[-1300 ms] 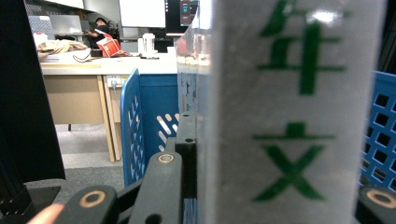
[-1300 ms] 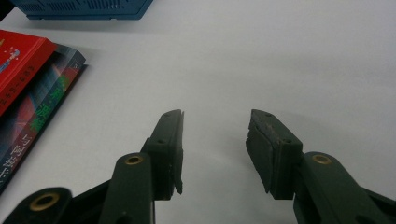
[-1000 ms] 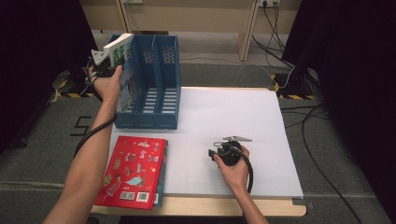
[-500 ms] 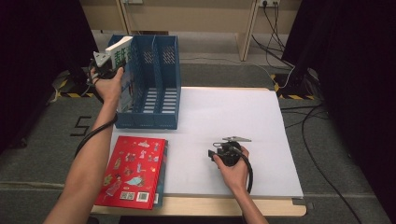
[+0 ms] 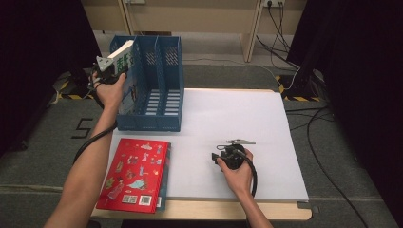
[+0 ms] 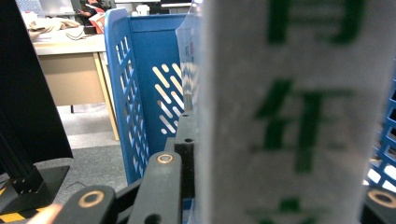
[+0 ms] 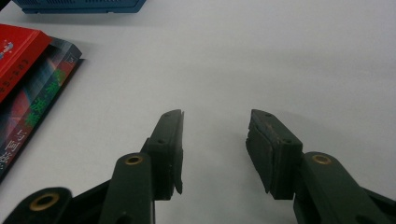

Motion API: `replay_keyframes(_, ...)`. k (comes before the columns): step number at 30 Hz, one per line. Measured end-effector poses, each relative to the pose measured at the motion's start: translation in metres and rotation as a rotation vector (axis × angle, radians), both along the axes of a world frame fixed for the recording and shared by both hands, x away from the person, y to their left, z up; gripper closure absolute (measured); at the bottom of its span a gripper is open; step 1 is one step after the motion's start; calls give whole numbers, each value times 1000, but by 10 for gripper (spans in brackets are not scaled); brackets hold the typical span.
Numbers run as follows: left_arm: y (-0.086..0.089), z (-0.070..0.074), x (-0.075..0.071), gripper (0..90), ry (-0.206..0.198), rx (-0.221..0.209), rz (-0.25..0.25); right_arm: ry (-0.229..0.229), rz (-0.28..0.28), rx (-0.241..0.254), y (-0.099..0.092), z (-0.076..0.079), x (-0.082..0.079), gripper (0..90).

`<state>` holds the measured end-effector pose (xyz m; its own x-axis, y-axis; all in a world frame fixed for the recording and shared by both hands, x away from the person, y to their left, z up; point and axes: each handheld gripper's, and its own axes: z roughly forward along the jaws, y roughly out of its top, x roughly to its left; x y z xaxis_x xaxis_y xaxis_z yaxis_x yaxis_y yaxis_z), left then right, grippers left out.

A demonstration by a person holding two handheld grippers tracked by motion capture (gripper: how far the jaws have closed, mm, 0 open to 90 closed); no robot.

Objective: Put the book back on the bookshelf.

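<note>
My left gripper (image 5: 113,67) is shut on a white book with green characters (image 5: 124,53), held upright over the left slot of the blue file holder (image 5: 159,90). In the left gripper view the book's spine (image 6: 289,116) stands close between the jaws, beside one black finger (image 6: 180,158) and the holder's slotted wall (image 6: 135,93). My right gripper (image 5: 224,156) rests on the white table top, open; in the right gripper view (image 7: 215,135) nothing lies between its jaws. A red book (image 5: 135,173) lies flat at the front left.
The red book (image 7: 18,51) lies on top of a dark book (image 7: 42,93) near the table's front edge. White table surface (image 5: 237,114) stretches right of the holder. Cables run over the floor at the far right (image 5: 294,71).
The left gripper with the white book has shifted slightly toward the holder. The right gripper has kept still.
</note>
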<state>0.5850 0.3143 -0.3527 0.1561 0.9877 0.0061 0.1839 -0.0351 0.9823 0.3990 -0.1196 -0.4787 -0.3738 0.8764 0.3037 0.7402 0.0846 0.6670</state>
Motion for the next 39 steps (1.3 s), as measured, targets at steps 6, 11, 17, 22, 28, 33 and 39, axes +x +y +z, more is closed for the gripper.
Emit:
replay_keyframes(6, -2, -3, -11, 730, 25, 7, -17, -2, 4, 0, 0, 1, -1, 555)
replay_keyframes(11, -2, -7, -18, 730, 45, -3, -7, -6, 8, 1, 2, 1, -1, 554)
replay_keyframes(17, 0, -13, -26, 728, 54, -10, 1, -4, 12, -2, 3, 0, -1, 554)
replay_keyframes(22, 1, -14, -29, 725, 53, -18, -5, 2, 16, -5, 4, -1, -2, 552)
replay_keyframes(28, -1, -12, -36, 687, 40, -33, -24, -3, 11, -5, 3, 1, -2, 551)
replay_keyframes(33, -5, -11, -44, 619, 54, -32, -27, 0, 8, -5, 2, 2, -3, 549)
replay_keyframes(39, -8, -21, -44, 632, 89, -46, -33, 5, 9, -4, 3, 2, -3, 545)
